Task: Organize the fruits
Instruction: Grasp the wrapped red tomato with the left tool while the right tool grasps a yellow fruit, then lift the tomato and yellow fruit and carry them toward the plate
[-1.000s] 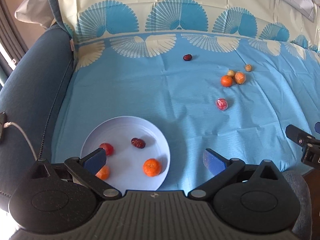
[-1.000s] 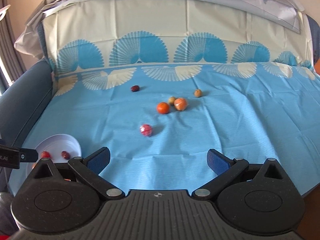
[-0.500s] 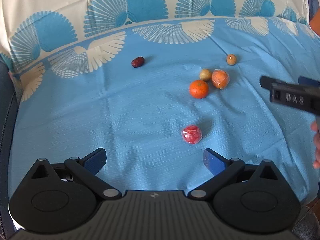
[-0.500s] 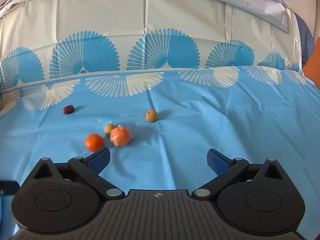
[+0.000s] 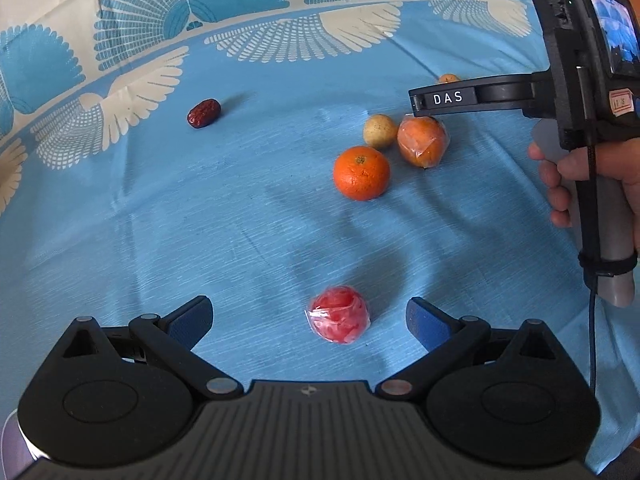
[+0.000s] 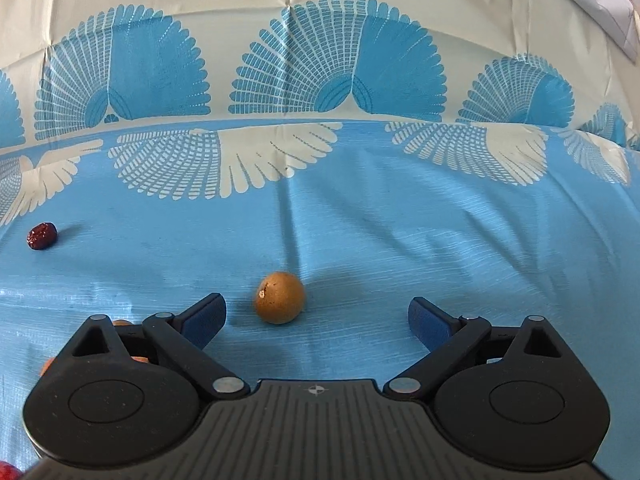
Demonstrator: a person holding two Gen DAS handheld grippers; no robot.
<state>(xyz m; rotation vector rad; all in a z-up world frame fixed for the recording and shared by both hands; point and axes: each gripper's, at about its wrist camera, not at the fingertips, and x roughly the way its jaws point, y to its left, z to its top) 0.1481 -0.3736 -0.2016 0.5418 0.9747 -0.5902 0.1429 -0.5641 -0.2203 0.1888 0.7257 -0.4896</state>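
My left gripper point(image 5: 308, 320) hangs open just over the blue cloth, and a red fruit in clear wrap point(image 5: 339, 314) lies between its fingers, untouched. My right gripper point(image 6: 316, 316) has a small brown round fruit point(image 6: 279, 297) between its fingers, nearer the left one. Its jaws are closing, with gaps still on both sides. In the left wrist view one right finger point(image 5: 472, 98) reaches in above a wrapped orange fruit point(image 5: 422, 140), a bare mandarin point(image 5: 361, 172) and a small yellowish fruit point(image 5: 379, 131). A dark red date point(image 5: 204, 113) lies apart at the left.
The blue cloth point(image 6: 440, 248) rises into a cream backrest with a fan pattern point(image 6: 320, 20). A person's hand point(image 5: 560, 176) holds the right gripper's handle, with a cable hanging from it. The date point(image 6: 41, 236) lies far left in the right wrist view.
Both grippers moved forward and down toward the fruits. The white plate has left the left wrist view. The red wrapped fruit and the brown fruit now lie between the fingers.
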